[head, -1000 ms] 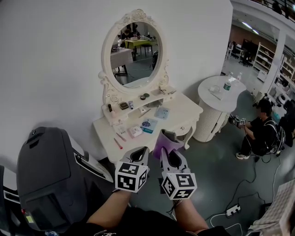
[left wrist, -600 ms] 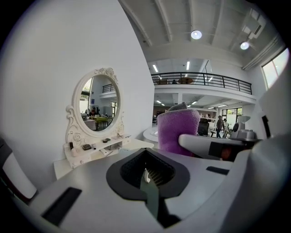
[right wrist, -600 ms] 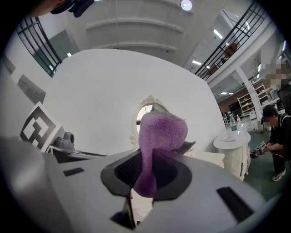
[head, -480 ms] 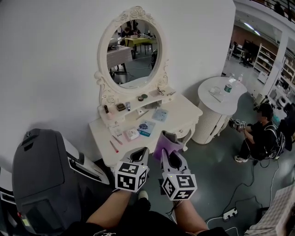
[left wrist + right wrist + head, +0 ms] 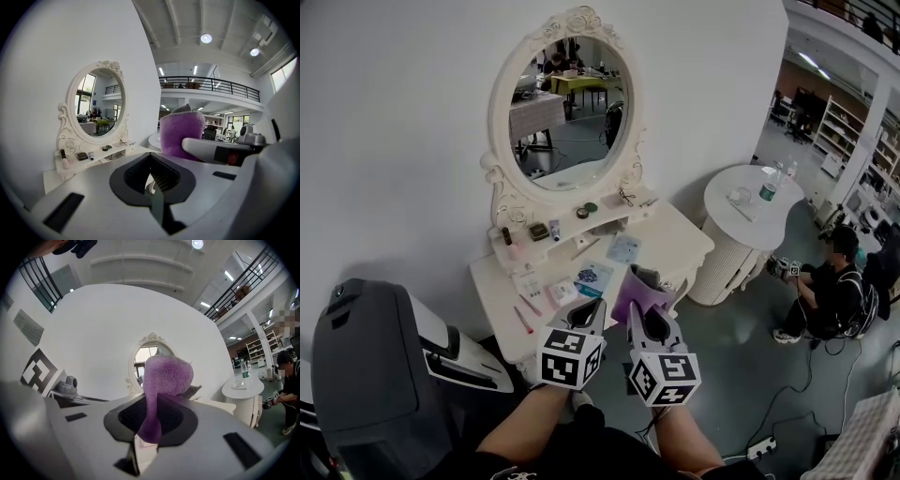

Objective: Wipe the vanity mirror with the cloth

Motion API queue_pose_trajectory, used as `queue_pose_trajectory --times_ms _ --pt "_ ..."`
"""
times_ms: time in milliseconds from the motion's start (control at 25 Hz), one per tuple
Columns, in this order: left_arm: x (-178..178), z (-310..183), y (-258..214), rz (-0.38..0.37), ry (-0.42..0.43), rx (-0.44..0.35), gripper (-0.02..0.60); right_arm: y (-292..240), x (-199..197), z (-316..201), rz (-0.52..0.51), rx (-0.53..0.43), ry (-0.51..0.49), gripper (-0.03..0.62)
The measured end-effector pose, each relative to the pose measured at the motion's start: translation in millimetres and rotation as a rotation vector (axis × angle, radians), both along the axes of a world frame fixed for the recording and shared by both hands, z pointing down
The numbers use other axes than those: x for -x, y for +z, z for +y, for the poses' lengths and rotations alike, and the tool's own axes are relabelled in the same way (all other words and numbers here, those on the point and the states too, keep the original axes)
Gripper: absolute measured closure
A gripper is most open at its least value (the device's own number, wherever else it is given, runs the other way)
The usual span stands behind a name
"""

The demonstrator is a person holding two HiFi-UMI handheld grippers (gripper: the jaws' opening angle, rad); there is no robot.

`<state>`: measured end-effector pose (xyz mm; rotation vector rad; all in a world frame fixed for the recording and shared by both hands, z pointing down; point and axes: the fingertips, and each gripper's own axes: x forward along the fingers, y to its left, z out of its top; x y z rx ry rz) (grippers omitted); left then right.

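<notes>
The oval vanity mirror in its white carved frame stands on the white vanity table against the wall, well ahead of both grippers. My right gripper is shut on a purple cloth, which sticks up past its tips. In the right gripper view the purple cloth runs down into the shut right gripper and covers part of the mirror. My left gripper is beside it, shut and empty. The left gripper view shows the left gripper, the mirror far left, and the cloth on the right.
Small cosmetics and packets lie on the vanity top and shelf. A dark grey machine stands at the near left. A round white side table with a bottle is to the right, with a person sitting on the floor beyond it.
The vanity and mirror have grown larger and slid left in the head view as I come closer. Both grippers keep their pose, the cloth still held.
</notes>
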<state>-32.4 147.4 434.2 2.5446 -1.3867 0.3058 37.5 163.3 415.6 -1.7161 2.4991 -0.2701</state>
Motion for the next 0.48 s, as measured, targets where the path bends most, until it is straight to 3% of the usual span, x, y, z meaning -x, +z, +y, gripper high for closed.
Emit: queue_pose_trajectory --times_ms 480 --pt "19.9 -108.0 -11.8 0.015 -0.008 -0.002 0.579 -13.7 22.0 -106.6 0.014 -0.005 -0.016 0.534"
